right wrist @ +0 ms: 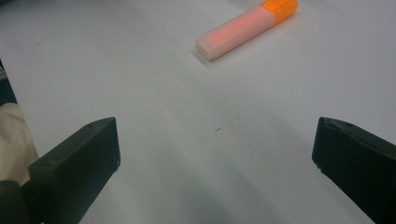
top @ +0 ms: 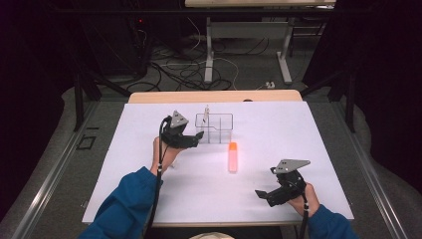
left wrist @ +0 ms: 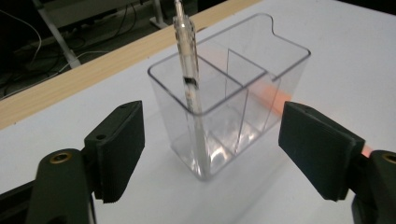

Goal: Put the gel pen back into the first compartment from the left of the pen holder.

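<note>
On the white counter (top: 149, 164) stands a clear plastic organizer (top: 215, 128) with inner dividers, toward the far middle of the surface. A clear pen (top: 206, 115) stands nearly upright in its left compartment as the high view shows it, leaning against the rim; in the left gripper view the pen (left wrist: 187, 70) rests in the near corner of the organizer (left wrist: 243, 107), its tip at the floor of that compartment. The left gripper (top: 191, 139) sits just left of the organizer, with its jaws wide apart and nothing between the pads; the organizer and pen stand beyond them, untouched. An orange highlighter (top: 232, 156) lies flat on the counter just in front of the organizer, apart from it, its long axis running toward the person. The right gripper (top: 267, 195) hovers low over the near right part of the counter, well apart from the highlighter (right wrist: 245, 27), its jaws spread wide and empty with bare counter between them. Blue sleeves (top: 127, 204) enter from the bottom edge.
</note>
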The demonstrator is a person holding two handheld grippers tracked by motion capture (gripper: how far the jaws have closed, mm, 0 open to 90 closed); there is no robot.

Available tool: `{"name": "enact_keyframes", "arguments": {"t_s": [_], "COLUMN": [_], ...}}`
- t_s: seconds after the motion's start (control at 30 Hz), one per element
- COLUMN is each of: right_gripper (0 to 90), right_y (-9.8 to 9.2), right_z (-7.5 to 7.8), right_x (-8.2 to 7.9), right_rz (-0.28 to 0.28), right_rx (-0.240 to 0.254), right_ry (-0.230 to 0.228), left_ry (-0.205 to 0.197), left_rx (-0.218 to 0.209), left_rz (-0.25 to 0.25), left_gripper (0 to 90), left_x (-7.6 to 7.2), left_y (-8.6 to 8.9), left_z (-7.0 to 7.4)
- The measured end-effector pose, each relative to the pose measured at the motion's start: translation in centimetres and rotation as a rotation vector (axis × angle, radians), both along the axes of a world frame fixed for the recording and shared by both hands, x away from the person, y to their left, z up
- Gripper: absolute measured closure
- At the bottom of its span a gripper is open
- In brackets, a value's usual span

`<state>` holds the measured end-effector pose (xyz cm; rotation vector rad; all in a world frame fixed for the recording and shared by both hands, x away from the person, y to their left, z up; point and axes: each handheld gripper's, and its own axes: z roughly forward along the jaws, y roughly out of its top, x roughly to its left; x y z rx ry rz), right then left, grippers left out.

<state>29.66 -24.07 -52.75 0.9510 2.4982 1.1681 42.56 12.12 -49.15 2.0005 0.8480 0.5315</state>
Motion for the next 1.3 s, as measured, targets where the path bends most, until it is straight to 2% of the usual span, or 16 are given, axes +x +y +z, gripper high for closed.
{"name": "enact_keyframes", "arguments": {"t_s": [0.07, 0.33, 0.5, 0.6, 0.83, 0.97, 1.07, 1.3], "right_gripper": [0.5, 0.5, 0.5, 0.6, 0.6, 0.6, 0.6, 0.6], "right_y": [0.0, 0.0, 0.0, 0.0, 0.1, 0.1, 0.1, 0.1], "right_z": [0.0, 0.0, 0.0, 0.0, -0.1, -0.1, -0.1, -0.2], "right_x": [0.0, 0.0, 0.0, 0.0, 0.0, 0.1, 0.1, 0.1], "right_rz": [0.0, 0.002, -0.007, -0.004, -0.006, -0.002, -0.001, -0.003], "right_rx": [-0.001, 0.0, 0.002, 0.0, 0.002, -0.001, 0.0, 0.001], "right_ry": [0.0, 0.002, 0.004, 0.003, -0.001, 0.01, 0.009, 0.017], "left_ry": [0.019, 0.049, 0.055, 0.069, 0.102, 0.115, 0.134, 0.141], "left_rx": [0.008, 0.027, 0.045, 0.035, 0.078, 0.073, 0.086, 0.101], "left_rz": [-0.012, -0.048, -0.063, -0.071, -0.072, -0.06, -0.053, -0.054], "left_gripper": [18.8, 15.7, 12.8, 10.7, 6.7, 4.8, 4.1, 2.2], "left_x": [-0.5, -2.7, -3.9, -4.6, -6.0, -6.7, -7.2, -8.1], "left_y": [0.5, 1.6, 2.0, 2.5, 3.6, 4.3, 4.7, 5.2], "left_z": [-0.2, -0.7, -1.1, -1.3, -2.2, -2.5, -2.8, -3.1]}}
